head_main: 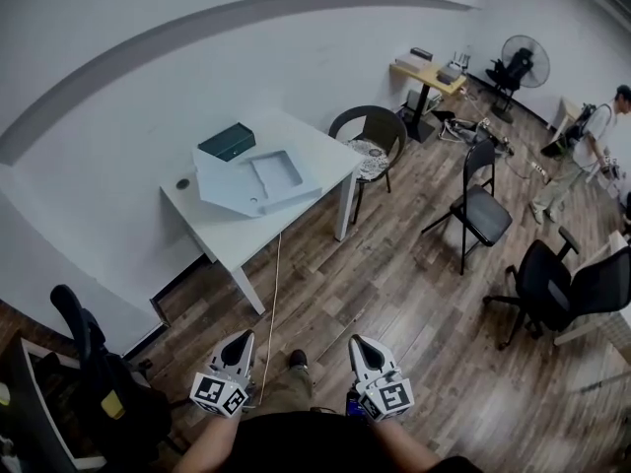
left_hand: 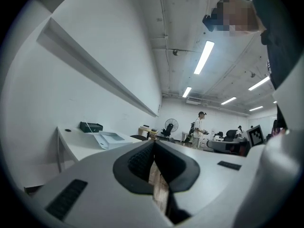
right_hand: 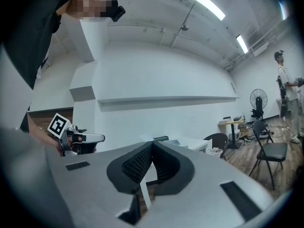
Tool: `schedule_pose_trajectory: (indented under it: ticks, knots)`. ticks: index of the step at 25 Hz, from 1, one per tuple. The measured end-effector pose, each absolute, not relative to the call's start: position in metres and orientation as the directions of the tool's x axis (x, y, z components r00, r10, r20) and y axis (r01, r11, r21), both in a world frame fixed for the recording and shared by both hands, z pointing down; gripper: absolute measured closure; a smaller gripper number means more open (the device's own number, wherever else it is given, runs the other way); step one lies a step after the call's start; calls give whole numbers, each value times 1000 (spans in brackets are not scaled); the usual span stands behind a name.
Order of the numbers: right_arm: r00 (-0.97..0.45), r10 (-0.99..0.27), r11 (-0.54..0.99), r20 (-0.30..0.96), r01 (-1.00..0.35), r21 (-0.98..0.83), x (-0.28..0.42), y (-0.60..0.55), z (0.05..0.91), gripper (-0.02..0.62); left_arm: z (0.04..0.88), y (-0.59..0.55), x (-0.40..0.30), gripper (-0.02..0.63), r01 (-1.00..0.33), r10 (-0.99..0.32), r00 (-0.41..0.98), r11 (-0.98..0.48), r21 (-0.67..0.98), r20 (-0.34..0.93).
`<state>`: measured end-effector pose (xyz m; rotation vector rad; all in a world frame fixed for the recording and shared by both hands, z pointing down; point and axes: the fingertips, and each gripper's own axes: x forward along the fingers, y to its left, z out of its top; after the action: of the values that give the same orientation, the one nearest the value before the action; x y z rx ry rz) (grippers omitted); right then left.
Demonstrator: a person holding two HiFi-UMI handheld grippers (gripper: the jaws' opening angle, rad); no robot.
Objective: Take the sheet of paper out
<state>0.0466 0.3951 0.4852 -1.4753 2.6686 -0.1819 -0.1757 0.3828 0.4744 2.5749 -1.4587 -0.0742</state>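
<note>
Head view sets the white table (head_main: pixel 330 156) well apart across the floor, bearing a pale folder (head_main: pixel 225 193) with what looks like the sheet of paper (head_main: pixel 277 170) inside, so the task seems unstarted; only the 2 gripper views show left gripper (left_hand: pixel 153 144) and right gripper (right_hand: pixel 152 144) jaws pressed together, empty

White table (head_main: pixel 320 156), upper centre-left of frame, on wood floor (head_main: pixel 394 294). On top: dark green box (head_main: pixel 227 142) at the wall edge; pale flat tray (head_main: pixel 258 183), possibly a folder, just beside it; small dark disc (head_main: pixel 182 182) left.
</note>
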Motion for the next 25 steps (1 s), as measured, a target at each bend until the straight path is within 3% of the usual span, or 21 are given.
schedule_pose_trajectory:
  ticks: [25]
  knots:
    - [-553,-832,550,43,-833,-64,-3,136,463,584,476,122,-183,603,-773,-795,607,-590,234,-2]
